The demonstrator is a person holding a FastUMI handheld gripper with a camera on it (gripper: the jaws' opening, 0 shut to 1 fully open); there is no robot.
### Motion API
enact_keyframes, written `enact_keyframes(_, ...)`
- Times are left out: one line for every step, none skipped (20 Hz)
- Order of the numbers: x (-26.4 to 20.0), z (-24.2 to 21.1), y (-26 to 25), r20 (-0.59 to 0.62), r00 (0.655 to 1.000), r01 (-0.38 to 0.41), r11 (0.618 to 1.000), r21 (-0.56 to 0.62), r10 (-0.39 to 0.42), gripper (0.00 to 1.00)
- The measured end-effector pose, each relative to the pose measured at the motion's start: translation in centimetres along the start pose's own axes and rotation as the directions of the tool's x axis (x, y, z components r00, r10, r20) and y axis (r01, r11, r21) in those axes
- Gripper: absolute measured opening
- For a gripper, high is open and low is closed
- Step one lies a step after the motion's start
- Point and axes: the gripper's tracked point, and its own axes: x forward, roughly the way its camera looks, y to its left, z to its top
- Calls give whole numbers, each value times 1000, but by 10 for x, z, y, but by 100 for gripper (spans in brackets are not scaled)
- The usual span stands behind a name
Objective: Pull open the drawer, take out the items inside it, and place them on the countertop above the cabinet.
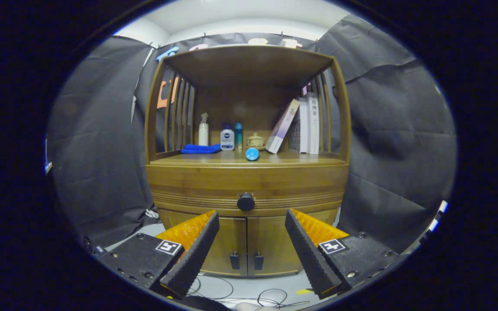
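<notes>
The gripper [251, 218] is held in front of a wooden cabinet [247, 181], and its two black ribbed fingers [195, 252] stand wide apart with nothing between them and nothing touching them. The jaws are fully spread, so the gap between the tips is much wider than the round black knob [246, 201] of the drawer [247, 183], which sits just beyond them, a little above the line of the tips and about in the middle of the gap. The drawer front is closed, flush with the cabinet body. Below it, seen between the fingers, are two small doors [247, 246] with dark handles. On the countertop [249, 159] above the drawer lie a folded blue cloth [201, 148] at the left, a white spray bottle [203, 130] behind it, a white bottle with a dark label [227, 138], a teal bottle [238, 135], a small round pot [255, 140], and a blue cylinder [252, 153] lying on its side near the front edge. At the right some books [307, 123] stand upright, with one book [282, 126] leaning against them. On the floor under the fingers some thin cables [249, 293] are lying.
</notes>
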Motion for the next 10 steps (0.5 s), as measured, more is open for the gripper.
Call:
enact_keyframes(-15, 5, -10, 26, 1000, 8, 1000, 0, -8, 100)
enact_keyframes(-27, 5, -16, 38, 999, 17, 1000, 0, -17, 100)
enact_keyframes(-41, 3, -19, 55, 998, 18, 1000, 4, -19, 100)
enact_keyframes(-53, 3, -21, 74, 997, 19, 1000, 11, -20, 100)
enact_keyframes(-65, 5, -20, 95, 995, 15, 1000, 13, -16, 100)
enact_keyframes(-75, 7, -19, 113, 994, 10, 1000, 8, -10, 100)
enact_keyframes(-85, 11, -17, 130, 992, 8, 1000, 1, -8, 100)
enact_keyframes(-94, 16, -15, 145, 989, 4, 1000, -3, -4, 100)
enact_keyframes(-102, 21, -13, 156, 988, 2, 1000, -1, -1, 100)
enact_keyframes(-108, 23, -10, 161, 987, -4, 1000, 3, 3, 100)
